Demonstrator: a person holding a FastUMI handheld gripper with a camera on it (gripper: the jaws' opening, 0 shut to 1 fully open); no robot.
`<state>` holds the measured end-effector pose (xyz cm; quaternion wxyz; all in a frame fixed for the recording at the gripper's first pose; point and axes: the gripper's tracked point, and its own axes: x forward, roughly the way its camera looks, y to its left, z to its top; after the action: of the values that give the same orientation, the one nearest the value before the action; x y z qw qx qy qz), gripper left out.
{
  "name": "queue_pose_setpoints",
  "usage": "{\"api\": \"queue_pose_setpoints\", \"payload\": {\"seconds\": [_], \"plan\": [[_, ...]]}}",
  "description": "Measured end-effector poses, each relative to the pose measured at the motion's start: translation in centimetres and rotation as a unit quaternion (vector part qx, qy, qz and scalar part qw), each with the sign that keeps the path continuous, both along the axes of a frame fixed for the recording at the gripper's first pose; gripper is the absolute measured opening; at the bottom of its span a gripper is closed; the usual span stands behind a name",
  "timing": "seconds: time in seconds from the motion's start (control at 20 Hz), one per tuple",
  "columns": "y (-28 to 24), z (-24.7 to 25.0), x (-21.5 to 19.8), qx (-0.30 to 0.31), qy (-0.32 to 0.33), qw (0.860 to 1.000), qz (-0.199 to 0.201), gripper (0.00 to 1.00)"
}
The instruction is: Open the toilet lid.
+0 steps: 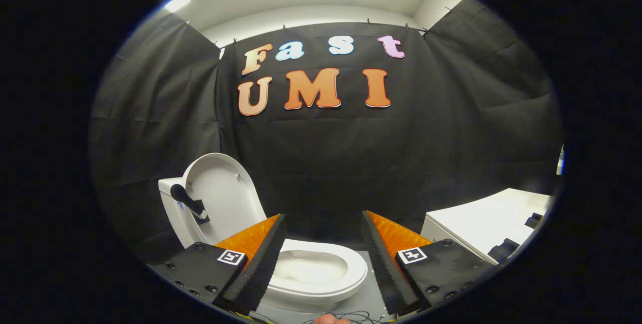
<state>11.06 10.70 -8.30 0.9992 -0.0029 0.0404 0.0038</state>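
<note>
Cables (346, 317) are lying at the very bottom centre of the frame, thin and dark, on the pale floor (373, 284), and a small piece of a fingertip (327, 318) is showing among them. Just above, the gripper (323, 241) is pointing forward with its two fingers spread wide apart, holding nothing; each finger is carrying a small square marker, the one on the left (230, 257) and the one on the right (412, 255). Between the fingers, in the lower centre, the white toilet bowl (321, 271) is standing with its seat down. The toilet lid (225, 198) is standing upright at the centre left, leaning against the white tank (173, 211), beyond the left finger. A dark handle (186, 201) is sticking out in front of the lid. At the lower right, a white cabinet top (489, 221) is showing beyond the right finger, with dark objects (519, 238) on it that I cannot identify. Black cloth wall (326, 153) is hanging behind everything.
</note>
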Motion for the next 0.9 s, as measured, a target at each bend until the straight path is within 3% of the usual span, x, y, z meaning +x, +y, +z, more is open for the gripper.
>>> {"api": "queue_pose_setpoints", "payload": {"seconds": [0.9], "plan": [[-0.26, 0.4, -0.88, -0.009, -0.008, 1.0, -0.012, 0.95]]}}
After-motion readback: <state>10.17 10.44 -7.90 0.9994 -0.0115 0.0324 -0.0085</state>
